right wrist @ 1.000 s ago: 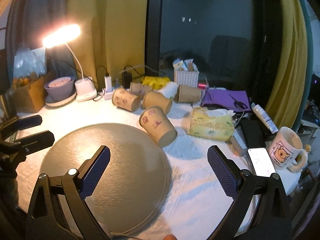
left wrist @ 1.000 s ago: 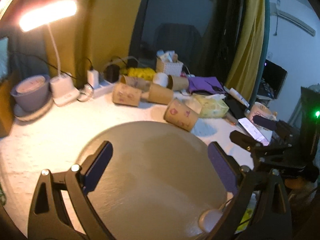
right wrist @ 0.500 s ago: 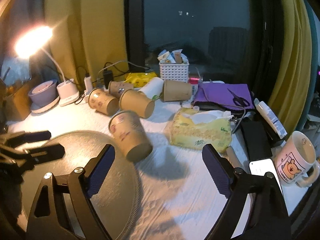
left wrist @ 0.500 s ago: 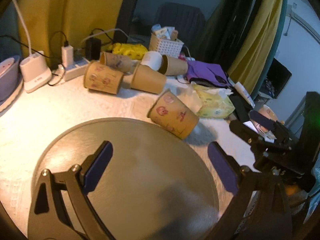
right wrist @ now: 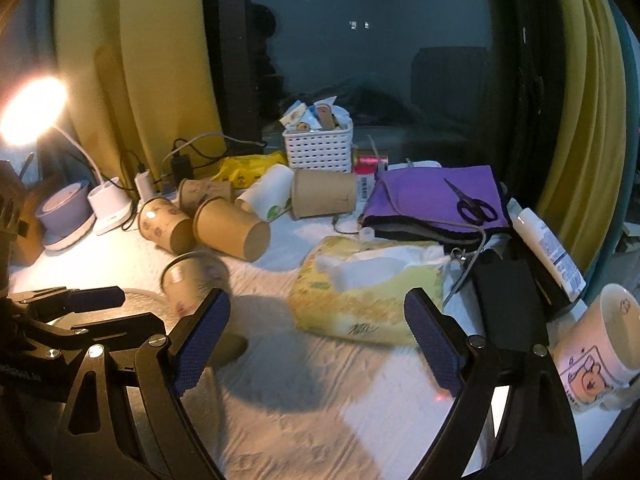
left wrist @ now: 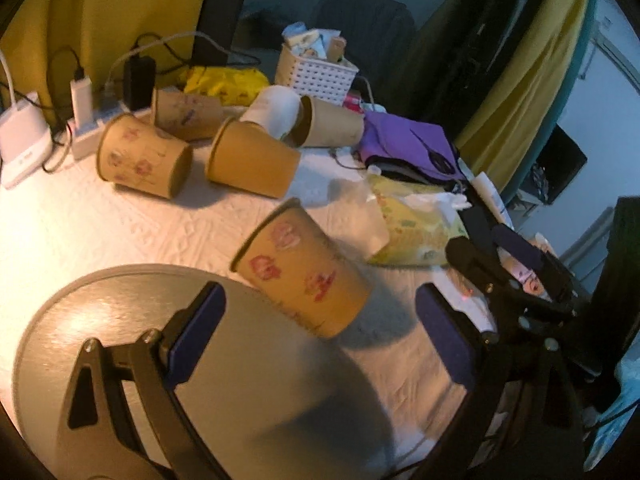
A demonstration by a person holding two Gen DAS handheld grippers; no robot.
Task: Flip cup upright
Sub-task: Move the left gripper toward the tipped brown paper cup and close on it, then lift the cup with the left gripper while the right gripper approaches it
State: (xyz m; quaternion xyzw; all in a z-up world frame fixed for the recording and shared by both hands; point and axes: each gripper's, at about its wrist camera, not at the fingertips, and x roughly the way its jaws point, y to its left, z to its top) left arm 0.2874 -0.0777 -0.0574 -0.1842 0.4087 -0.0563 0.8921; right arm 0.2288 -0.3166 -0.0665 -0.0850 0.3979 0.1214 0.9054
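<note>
A brown paper cup with pink flowers (left wrist: 302,274) lies on its side at the edge of a round grey tray (left wrist: 120,320), its mouth toward the upper left. My left gripper (left wrist: 320,328) is open, its blue pads just short of the cup on either side. In the right wrist view the same cup (right wrist: 192,284) lies behind my right gripper's left finger. My right gripper (right wrist: 316,340) is open and empty, to the right of the cup, in front of a yellow tissue pack (right wrist: 368,292). It shows in the left wrist view as black jaws (left wrist: 516,276).
Several more paper cups (left wrist: 144,156) lie on their sides at the back, with a white basket (right wrist: 318,148), chargers, a lamp (right wrist: 28,112) and a purple bowl (right wrist: 64,208). A purple cloth with scissors (right wrist: 474,206), a phone and a bear mug (right wrist: 600,348) are at the right.
Both grippers have moved forward and closer to the lying flowered cup. The left gripper now straddles its near end. The right gripper has shifted right toward the tissue pack.
</note>
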